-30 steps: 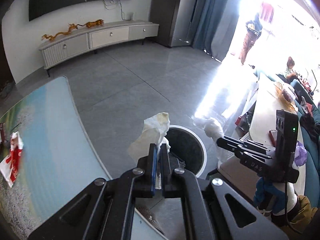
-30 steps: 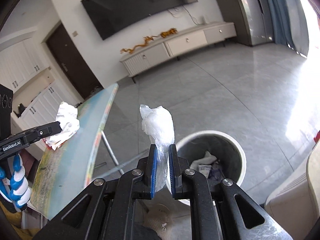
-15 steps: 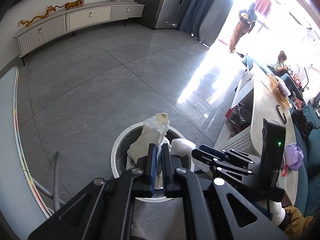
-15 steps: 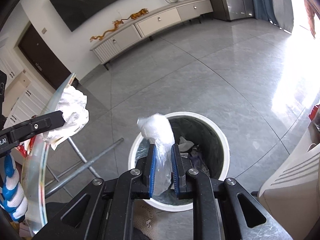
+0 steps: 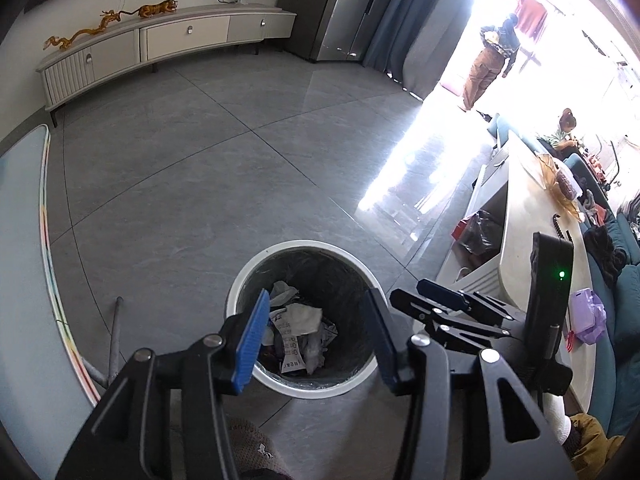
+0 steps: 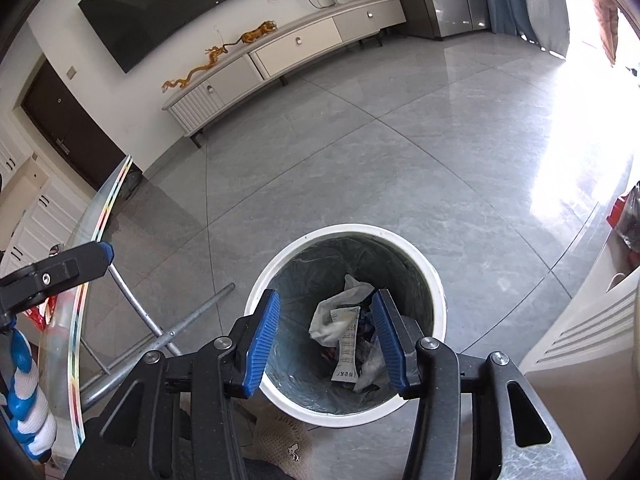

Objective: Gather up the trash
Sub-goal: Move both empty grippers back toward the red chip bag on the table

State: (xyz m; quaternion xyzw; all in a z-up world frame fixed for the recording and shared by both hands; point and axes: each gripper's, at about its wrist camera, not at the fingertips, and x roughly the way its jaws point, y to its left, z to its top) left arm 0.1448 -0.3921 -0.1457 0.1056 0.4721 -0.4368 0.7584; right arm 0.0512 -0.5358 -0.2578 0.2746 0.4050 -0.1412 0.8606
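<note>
White-rimmed bin [image 6: 438,280] on floor holds crumpled paper trash [image 6: 338,322] (liner fitted). Left gripper [image 5: 316,334] and right gripper [image 6: 328,330] above it, fingers of both apart, nothing held.

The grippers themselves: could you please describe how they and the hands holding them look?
Both the left gripper and the right gripper have black angular linkage arms with silver pivot bolts and ribbed blue finger pads. A black module on the right one shows a green light. The left hand wears a blue-and-white striped glove.
</note>
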